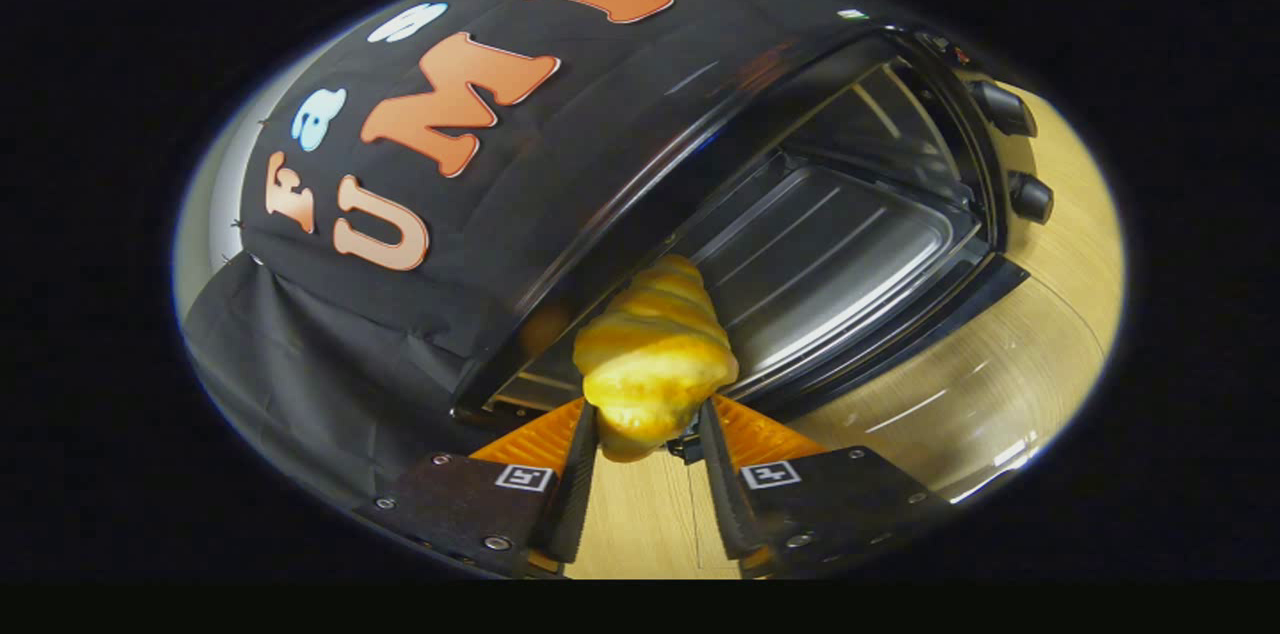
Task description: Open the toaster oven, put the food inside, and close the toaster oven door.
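Now, tongs (pixel 650 429) clamping croissant (pixel 655 354), tip past open toaster oven (pixel 850 214) sill, tray (pixel 830 264) bare

Gripper (pixel 648 434): dark finger mounts studded with silver screws, each bearing a small square black-and-white marker.

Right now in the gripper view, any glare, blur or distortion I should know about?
Gripper view: strong fisheye bend, so the open toaster oven and the wooden table look curved and tilted. Bright glare streaks on the table and on the oven's tray. The croissant, held between the jaws of the gripper, is sharp and well lit. The rim is soft and dim.
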